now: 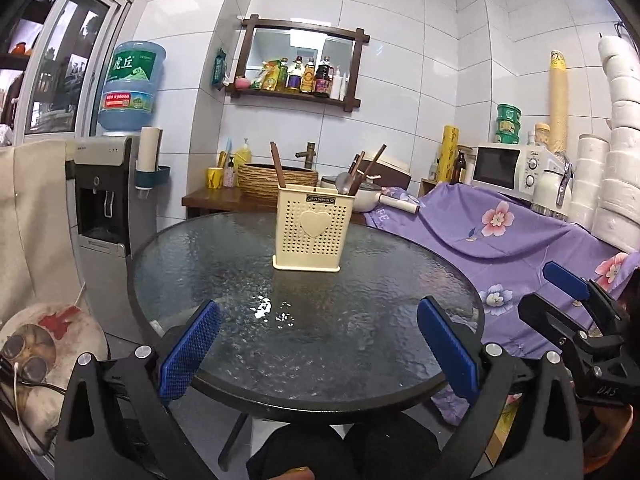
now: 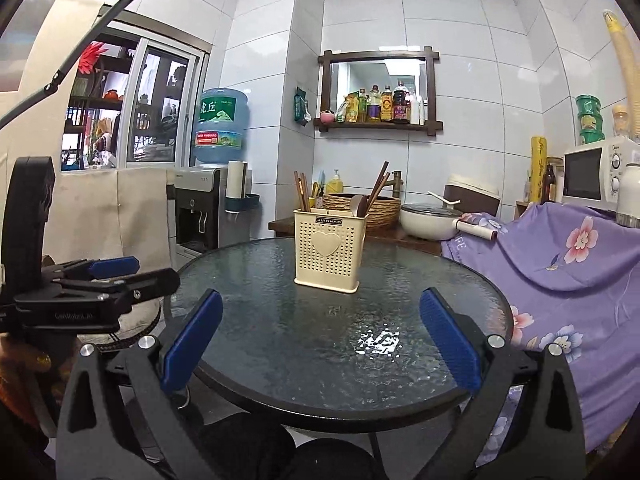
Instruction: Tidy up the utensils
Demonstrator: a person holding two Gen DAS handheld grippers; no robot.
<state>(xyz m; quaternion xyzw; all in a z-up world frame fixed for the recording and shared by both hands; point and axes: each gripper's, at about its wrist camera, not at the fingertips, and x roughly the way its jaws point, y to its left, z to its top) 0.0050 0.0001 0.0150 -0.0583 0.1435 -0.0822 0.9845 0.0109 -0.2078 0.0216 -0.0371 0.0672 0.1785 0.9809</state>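
Observation:
A cream plastic utensil holder (image 1: 313, 229) with a heart on its front stands upright on the round glass table (image 1: 224, 264), toward its far side; it also shows in the right wrist view (image 2: 329, 249). Brown chopsticks (image 1: 277, 169) stand in its left compartment. More chopsticks and spoons (image 1: 349, 183) stand in its right compartment. My left gripper (image 1: 318, 348) is open and empty above the table's near edge. My right gripper (image 2: 320, 340) is open and empty, level with it. Each gripper shows at the edge of the other's view.
A purple floral cloth (image 1: 520, 236) covers the counter on the right, with a microwave (image 1: 508, 170) and a white pot (image 2: 428, 220) behind. A water dispenser (image 1: 104, 208) stands left. A woven basket (image 1: 276, 178) sits on a wooden side table behind the holder.

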